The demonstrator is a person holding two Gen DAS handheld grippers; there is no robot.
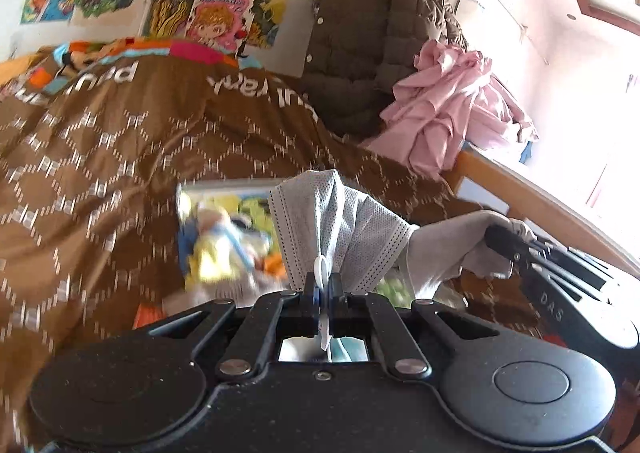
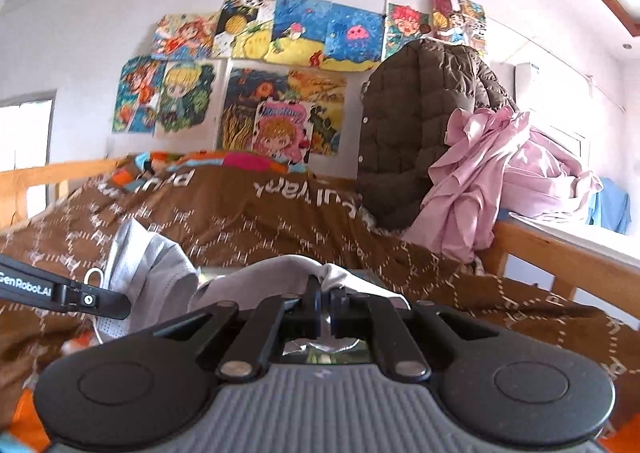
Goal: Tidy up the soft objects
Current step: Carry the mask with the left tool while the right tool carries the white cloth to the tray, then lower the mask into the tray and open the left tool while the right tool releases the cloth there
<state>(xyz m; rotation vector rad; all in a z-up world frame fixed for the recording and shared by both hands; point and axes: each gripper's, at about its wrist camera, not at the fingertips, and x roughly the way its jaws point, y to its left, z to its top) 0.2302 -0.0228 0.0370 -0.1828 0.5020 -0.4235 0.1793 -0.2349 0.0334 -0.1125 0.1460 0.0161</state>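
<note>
Left wrist view: the left tongs (image 1: 323, 285) are pinched narrow on a grey face mask (image 1: 340, 229), which stands up crumpled from the jaws at lower centre, its white ear loop caught between them. Behind the mask lies a blurred colourful picture book (image 1: 224, 237), probably flat on the brown patterned quilt (image 1: 120, 141). At right centre the right tongs (image 1: 504, 239) hold a light grey cloth (image 1: 444, 249) just beside the mask.

Right wrist view: the right tongs (image 2: 325, 299) are closed on that grey cloth (image 2: 280, 277) at lower centre. At left the left tongs (image 2: 120, 303) reach in with the mask (image 2: 148, 273). A brown quilted jacket (image 2: 416, 133) and pink clothes (image 2: 492, 173) fill the right.
</note>
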